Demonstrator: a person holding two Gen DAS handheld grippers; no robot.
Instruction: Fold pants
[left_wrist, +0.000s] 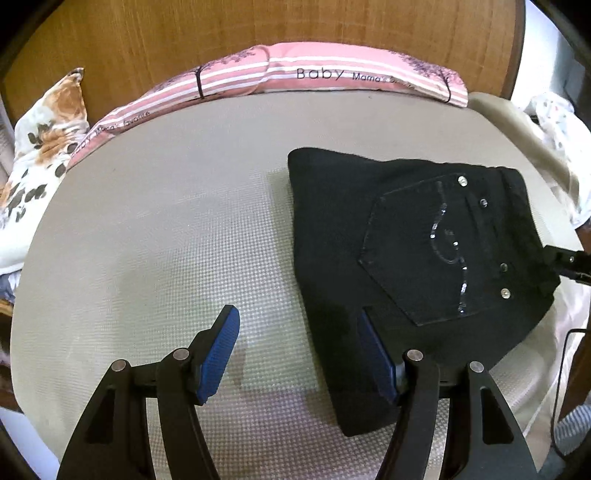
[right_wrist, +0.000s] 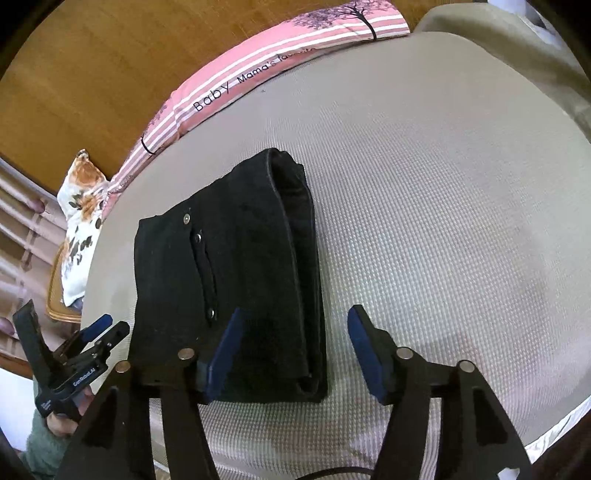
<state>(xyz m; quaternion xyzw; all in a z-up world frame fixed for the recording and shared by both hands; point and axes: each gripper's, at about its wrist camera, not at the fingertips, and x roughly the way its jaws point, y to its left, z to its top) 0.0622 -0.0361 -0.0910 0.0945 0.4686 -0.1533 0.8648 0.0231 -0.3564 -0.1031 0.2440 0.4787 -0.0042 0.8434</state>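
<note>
The black pants (left_wrist: 406, 258) lie folded into a compact rectangle on the beige bed surface (left_wrist: 166, 229), back pocket with sequin trim facing up. My left gripper (left_wrist: 299, 332) is open and empty, hovering at the bundle's near left edge, its right finger over the fabric. In the right wrist view the folded pants (right_wrist: 236, 273) lie left of centre. My right gripper (right_wrist: 293, 332) is open and empty above the bundle's near right edge. The left gripper (right_wrist: 107, 330) also shows at the far left there, open. The right gripper's tip (left_wrist: 565, 262) pokes in at the left wrist view's right edge.
A pink striped pillow (left_wrist: 295, 74) lies along the wooden headboard (left_wrist: 184, 33). A floral cushion (left_wrist: 40, 147) sits at the left. White bedding (left_wrist: 554, 122) is bunched at the right. Beige mattress (right_wrist: 443, 221) stretches right of the pants.
</note>
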